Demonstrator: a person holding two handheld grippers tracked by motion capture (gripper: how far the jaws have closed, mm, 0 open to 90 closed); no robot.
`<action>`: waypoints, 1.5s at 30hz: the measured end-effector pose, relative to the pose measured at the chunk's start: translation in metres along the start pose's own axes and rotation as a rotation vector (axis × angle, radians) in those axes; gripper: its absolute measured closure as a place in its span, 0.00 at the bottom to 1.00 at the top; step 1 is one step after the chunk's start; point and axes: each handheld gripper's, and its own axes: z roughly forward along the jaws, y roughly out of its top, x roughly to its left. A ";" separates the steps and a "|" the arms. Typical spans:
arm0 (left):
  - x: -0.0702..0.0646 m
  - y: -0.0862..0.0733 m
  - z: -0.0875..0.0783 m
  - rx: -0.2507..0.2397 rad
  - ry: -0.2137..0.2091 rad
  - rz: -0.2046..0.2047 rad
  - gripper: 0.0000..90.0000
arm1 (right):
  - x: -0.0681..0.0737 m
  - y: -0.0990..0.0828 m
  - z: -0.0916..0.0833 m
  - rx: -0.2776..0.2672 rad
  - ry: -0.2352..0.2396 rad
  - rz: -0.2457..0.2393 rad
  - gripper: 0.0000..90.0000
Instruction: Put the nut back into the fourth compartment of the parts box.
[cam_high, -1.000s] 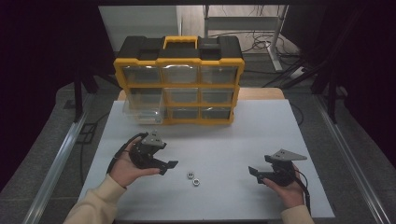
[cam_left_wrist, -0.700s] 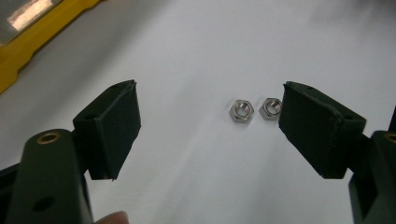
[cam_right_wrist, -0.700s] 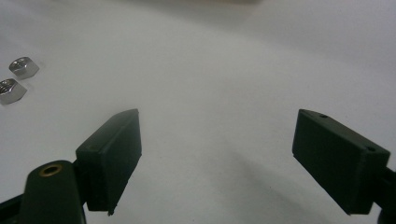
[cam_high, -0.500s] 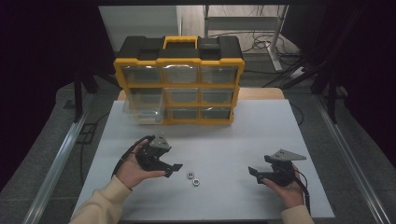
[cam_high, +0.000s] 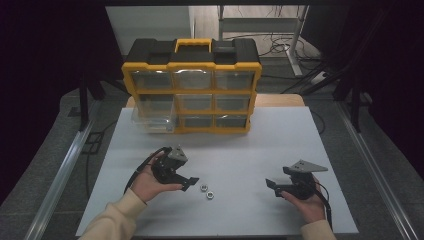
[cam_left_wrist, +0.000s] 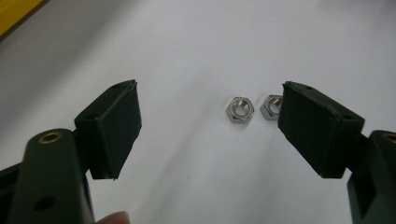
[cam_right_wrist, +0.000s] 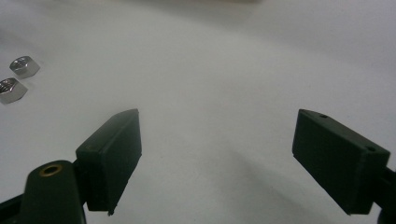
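Left gripper (cam_high: 191, 182): lower left of centre in the high view, held in the person's left hand (cam_high: 147, 182); its jaws stand wide apart and hold nothing, tips just left of the nuts.
Right gripper (cam_high: 272, 185): lower right of the high view, in the right hand (cam_high: 307, 202), well apart from the nuts; jaws spread wide over bare table, nothing between them.
Nearer nut (cam_high: 210, 195): lies flat on the white table, lower centre of the high view, just beside the other one; in the left gripper view it sits half hidden behind the right-hand jaw.
Farther nut (cam_high: 203, 188): a little up and left of the first, closest to the left gripper's tips; in the left gripper view (cam_left_wrist: 240, 109) it lies in the gap between the jaws, right of centre, untouched.
Table (cam_high: 240, 150): white top, spanning the middle of the high view.
Organizer (cam_high: 192, 85): yellow and black drawer case with clear drawers, upper centre at the table's far edge; its lower-left drawer (cam_high: 154, 119) stands pulled out.
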 end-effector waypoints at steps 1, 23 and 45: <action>0.000 0.000 0.001 0.001 0.000 0.000 0.24 | 0.000 0.000 0.000 0.000 0.000 -0.001 0.18; -0.009 0.009 0.035 0.082 0.002 0.021 0.24 | 0.000 0.000 0.000 0.003 0.000 -0.003 0.18; -0.017 0.009 0.068 0.168 0.030 0.021 0.26 | 0.000 0.000 0.001 0.007 0.001 -0.008 0.18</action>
